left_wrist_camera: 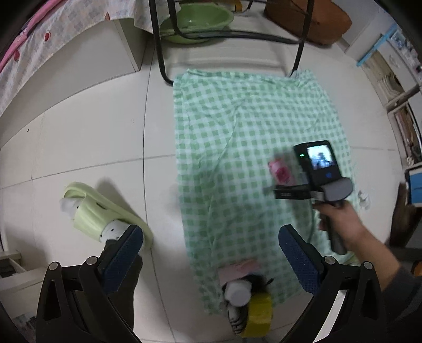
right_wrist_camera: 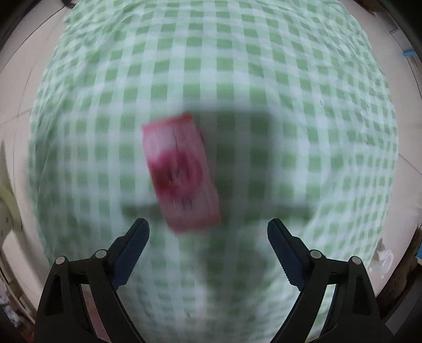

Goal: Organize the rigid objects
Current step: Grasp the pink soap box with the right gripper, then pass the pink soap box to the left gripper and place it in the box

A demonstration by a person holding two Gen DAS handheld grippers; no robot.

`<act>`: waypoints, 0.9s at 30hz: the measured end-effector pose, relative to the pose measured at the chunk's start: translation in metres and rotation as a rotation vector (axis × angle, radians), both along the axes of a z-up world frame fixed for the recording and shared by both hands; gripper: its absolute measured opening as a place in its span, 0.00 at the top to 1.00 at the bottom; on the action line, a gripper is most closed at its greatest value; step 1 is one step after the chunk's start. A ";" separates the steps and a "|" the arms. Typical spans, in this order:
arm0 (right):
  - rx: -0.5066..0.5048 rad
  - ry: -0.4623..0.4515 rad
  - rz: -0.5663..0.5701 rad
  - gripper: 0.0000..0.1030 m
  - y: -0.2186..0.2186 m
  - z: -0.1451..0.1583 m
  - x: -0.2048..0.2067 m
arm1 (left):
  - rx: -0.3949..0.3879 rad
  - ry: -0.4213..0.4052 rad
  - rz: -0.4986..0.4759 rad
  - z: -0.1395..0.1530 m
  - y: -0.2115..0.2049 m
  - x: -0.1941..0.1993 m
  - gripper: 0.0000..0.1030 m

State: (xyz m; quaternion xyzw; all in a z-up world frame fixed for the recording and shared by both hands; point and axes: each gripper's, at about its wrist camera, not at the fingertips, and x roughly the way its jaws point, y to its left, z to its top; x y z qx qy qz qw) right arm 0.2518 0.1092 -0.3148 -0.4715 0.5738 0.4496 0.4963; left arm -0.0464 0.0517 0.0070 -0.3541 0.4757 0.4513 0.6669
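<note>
A green checked cloth point(left_wrist_camera: 237, 132) lies on the tiled floor. A pink and red flat packet point(left_wrist_camera: 281, 171) lies on it; the right wrist view shows the packet point(right_wrist_camera: 182, 168) blurred, just ahead of my open, empty right gripper point(right_wrist_camera: 208, 229). The right gripper body point(left_wrist_camera: 319, 168) shows in the left wrist view, held above the cloth. My left gripper point(left_wrist_camera: 211, 237) is open and empty, high above the cloth's near end. Below it sit a pink flat item point(left_wrist_camera: 237, 269), a white bottle point(left_wrist_camera: 237, 291) and a yellow tape roll point(left_wrist_camera: 257, 316).
A pale green slipper with a socked foot point(left_wrist_camera: 97, 211) stands left of the cloth. Black chair legs point(left_wrist_camera: 161, 44) and a green basin point(left_wrist_camera: 197, 21) are at the far end. Shelves point(left_wrist_camera: 395, 87) line the right side.
</note>
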 end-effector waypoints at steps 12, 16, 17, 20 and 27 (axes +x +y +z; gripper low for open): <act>0.246 0.303 0.008 0.63 -0.015 0.065 -0.026 | 0.014 -0.066 0.009 0.004 0.000 0.005 0.00; 0.310 0.438 0.019 0.63 -0.055 0.106 -0.043 | -0.015 -0.085 -0.002 -0.003 -0.004 0.003 0.06; 0.308 0.464 0.007 0.63 -0.063 0.111 -0.052 | -0.023 -0.087 -0.003 -0.005 -0.003 0.003 0.09; 0.358 0.524 0.022 0.63 -0.077 0.140 -0.073 | -0.053 -0.109 0.004 -0.008 -0.001 0.001 0.10; 0.457 0.619 0.106 0.63 -0.107 0.192 -0.105 | -0.132 -0.238 -0.011 -0.008 -0.003 -0.004 0.19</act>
